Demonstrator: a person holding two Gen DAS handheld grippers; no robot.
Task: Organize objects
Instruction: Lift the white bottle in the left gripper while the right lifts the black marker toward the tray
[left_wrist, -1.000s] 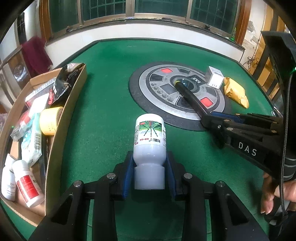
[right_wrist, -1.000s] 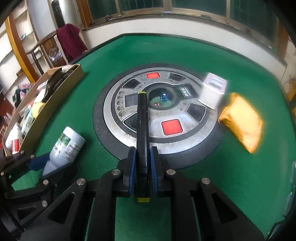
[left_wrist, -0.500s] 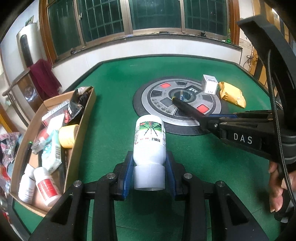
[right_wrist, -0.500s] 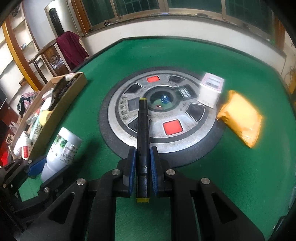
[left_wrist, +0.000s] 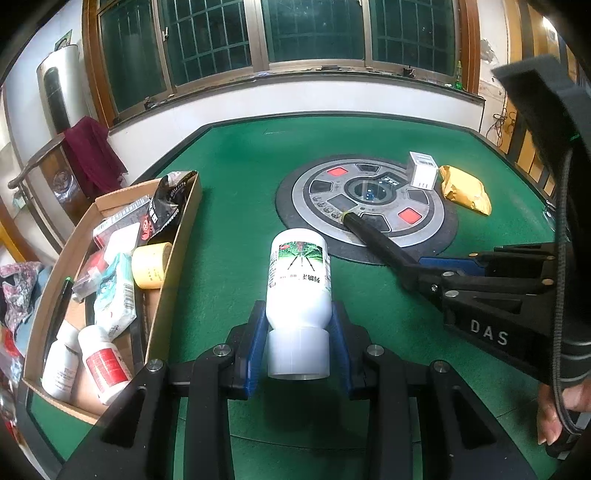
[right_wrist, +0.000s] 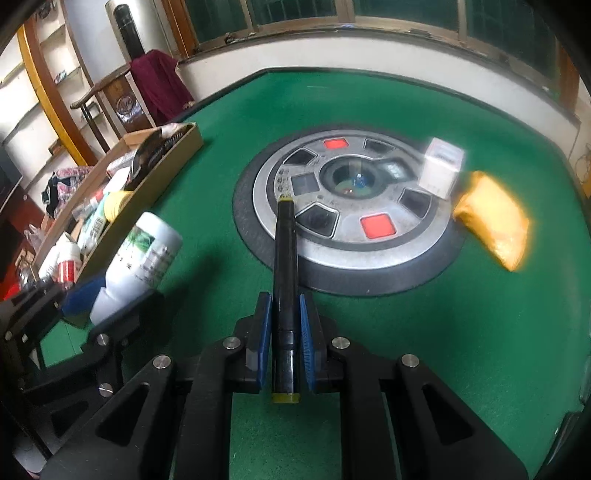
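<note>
White bottle (left_wrist: 298, 280) is what the left gripper (left_wrist: 298, 332) has, pinched at the cap end between its blue pads (left_wrist: 255, 343), body sticking out forward over the green table (left_wrist: 236, 192). Its label has a green picture and some print too small for me to read. You can see the same bottle from the right wrist view too, but that one's pretty smeared.

Right gripper (right_wrist: 284, 332) is clamped tight on a black marker (right_wrist: 284, 266), a slim black stick with a yellowish end poking out behind the pads. Its front tip sits over the edge of the round silver control panel (left_wrist: 424, 229) in the middle of the table, though I honestly can't say if it touches or just hovers above. A bit of the person's hand (left_wrist: 557, 417) shows at the lower right of the left view, mostly cut off by the frame.

Off to the left is the cardboard box (left_wrist: 173, 266), already crowded: a yellow tape roll (left_wrist: 149, 267), a black foil bag (left_wrist: 162, 210) leaning on the wall, a red-label bottle (left_wrist: 103, 363), plus a few packets I can't identify. Its near corner runs out of the fisheye edge.

On the far side of the panel there's a small white carton (left_wrist: 423, 173) and just beside it a yellow pouch (left_wrist: 465, 190). Both are badly blurred in the right view, so whether they touch is hard to call.
</note>
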